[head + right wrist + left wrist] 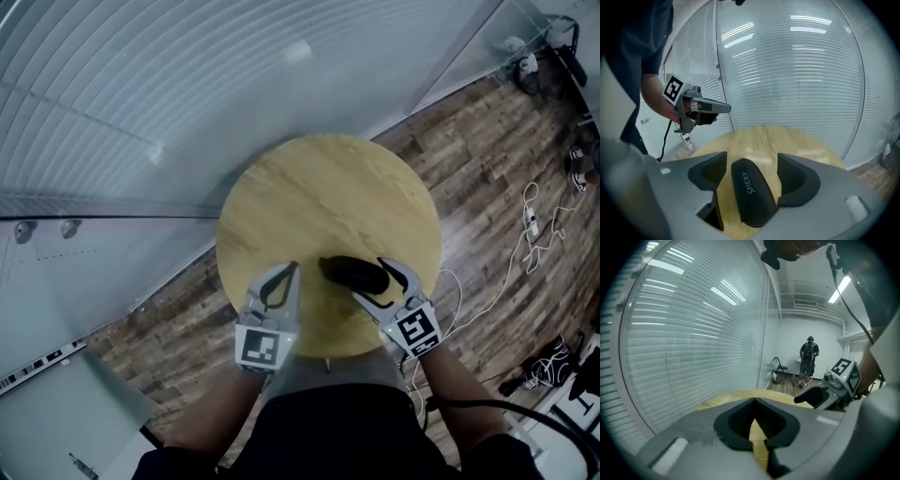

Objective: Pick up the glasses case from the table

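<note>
A black glasses case (354, 272) lies on the round wooden table (319, 187), near its front edge. My right gripper (370, 279) is open, with one jaw on each side of the case. In the right gripper view the case (752, 197) lies lengthwise between the dark pads (710, 173), and a gap shows on the left side. My left gripper (293, 266) is shut and holds nothing, its tips over the table just left of the case. The left gripper view shows those tips (754, 400) meeting above the wood, with the right gripper (829, 390) to their right.
A glass wall with blinds (141, 94) runs behind and to the left of the table. White cables (530, 225) lie on the wooden floor to the right. A person (807, 359) stands far off near a folding chair (778, 366).
</note>
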`<state>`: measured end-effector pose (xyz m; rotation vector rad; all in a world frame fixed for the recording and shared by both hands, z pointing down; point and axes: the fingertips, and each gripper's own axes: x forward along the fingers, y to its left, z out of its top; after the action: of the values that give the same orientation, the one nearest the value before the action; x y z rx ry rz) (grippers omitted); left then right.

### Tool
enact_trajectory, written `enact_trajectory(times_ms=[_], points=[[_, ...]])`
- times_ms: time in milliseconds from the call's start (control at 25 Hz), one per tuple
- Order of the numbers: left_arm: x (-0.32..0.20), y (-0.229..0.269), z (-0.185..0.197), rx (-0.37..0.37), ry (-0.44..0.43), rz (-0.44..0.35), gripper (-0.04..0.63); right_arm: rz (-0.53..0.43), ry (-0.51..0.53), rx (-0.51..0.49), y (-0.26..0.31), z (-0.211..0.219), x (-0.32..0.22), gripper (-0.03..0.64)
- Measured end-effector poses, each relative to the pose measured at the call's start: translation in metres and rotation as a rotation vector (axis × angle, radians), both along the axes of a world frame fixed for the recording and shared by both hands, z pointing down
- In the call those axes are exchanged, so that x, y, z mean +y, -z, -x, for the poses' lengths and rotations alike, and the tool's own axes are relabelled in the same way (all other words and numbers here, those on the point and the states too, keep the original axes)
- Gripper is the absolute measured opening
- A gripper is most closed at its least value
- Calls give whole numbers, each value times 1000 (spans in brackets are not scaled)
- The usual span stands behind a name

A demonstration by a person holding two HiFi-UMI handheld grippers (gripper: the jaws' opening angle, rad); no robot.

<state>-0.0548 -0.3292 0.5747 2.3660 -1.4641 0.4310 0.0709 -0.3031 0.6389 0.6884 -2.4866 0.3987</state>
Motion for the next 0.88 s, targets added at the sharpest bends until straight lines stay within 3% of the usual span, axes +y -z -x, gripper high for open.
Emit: enact_trajectory(times_ms=[280, 400, 880], points=[[-8, -23, -7, -8, -22, -10, 3, 43, 52, 4, -38, 10, 4, 380], [-10, -33, -6, 10, 20, 12, 4, 43, 92, 41, -55, 8, 5, 383], [-12, -55, -18, -6, 14, 32, 3, 38, 188, 116, -96, 12, 1, 383]])
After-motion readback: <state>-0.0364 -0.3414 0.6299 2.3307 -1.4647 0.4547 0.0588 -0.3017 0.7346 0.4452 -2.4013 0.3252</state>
